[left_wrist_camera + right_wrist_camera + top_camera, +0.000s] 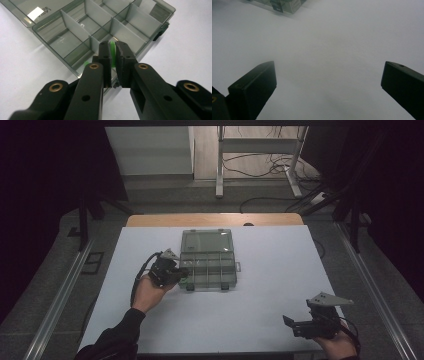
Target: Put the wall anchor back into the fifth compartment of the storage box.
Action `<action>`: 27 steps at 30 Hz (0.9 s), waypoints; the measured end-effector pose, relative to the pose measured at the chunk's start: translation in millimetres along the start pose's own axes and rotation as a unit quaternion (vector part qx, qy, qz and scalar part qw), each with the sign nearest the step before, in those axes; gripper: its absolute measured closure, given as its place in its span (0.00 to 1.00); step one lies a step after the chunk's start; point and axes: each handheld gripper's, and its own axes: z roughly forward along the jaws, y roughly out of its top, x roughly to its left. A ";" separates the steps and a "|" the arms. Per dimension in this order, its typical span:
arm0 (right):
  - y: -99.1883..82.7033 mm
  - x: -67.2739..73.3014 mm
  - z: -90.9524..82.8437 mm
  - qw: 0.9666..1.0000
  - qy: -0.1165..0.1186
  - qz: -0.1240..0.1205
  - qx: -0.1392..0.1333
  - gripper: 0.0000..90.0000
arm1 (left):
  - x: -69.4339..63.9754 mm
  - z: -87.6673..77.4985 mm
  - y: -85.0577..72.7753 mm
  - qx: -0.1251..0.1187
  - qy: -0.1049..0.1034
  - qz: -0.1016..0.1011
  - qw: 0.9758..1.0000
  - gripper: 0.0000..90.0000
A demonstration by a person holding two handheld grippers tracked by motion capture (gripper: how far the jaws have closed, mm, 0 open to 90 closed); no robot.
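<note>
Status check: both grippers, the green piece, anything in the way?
Left gripper shut on green piece, at near edge of open box. Right gripper open, idle over bare table. Nothing in the way.

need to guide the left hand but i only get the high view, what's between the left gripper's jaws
Observer: The left gripper is shut on a small green piece, thin and pinched upright between the pads.
Operator: where is it over the box
Observer: It is at the near edge of the open clear box, by a compartment with nothing visible inside.
Operator: and the right one, open or shut
Observer: The right gripper is open with nothing between its jaws, above the bare white table.
</note>
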 end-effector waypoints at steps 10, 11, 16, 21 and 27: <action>0.1 0.5 0.2 1.000 0.000 -0.002 0.001 0.00 | 5.8 11.3 -2.6 0.006 0.002 -0.009 1.000 0.84; 0.1 0.4 0.2 1.000 0.001 -0.001 0.001 0.00 | 5.7 10.7 -2.4 0.004 0.002 -0.010 1.000 0.82; 0.0 0.4 -0.2 1.000 0.001 -0.001 0.000 0.00 | 5.7 5.3 -2.4 -0.003 0.001 -0.015 1.000 0.75; 0.1 0.2 -0.8 1.000 0.001 -0.001 -0.002 0.00 | 5.0 -1.5 -3.1 -0.011 -0.005 -0.017 1.000 0.63; 0.0 0.0 -1.4 1.000 0.002 -0.001 -0.007 0.00 | 3.6 -11.9 -6.5 -0.023 -0.014 -0.024 0.999 0.50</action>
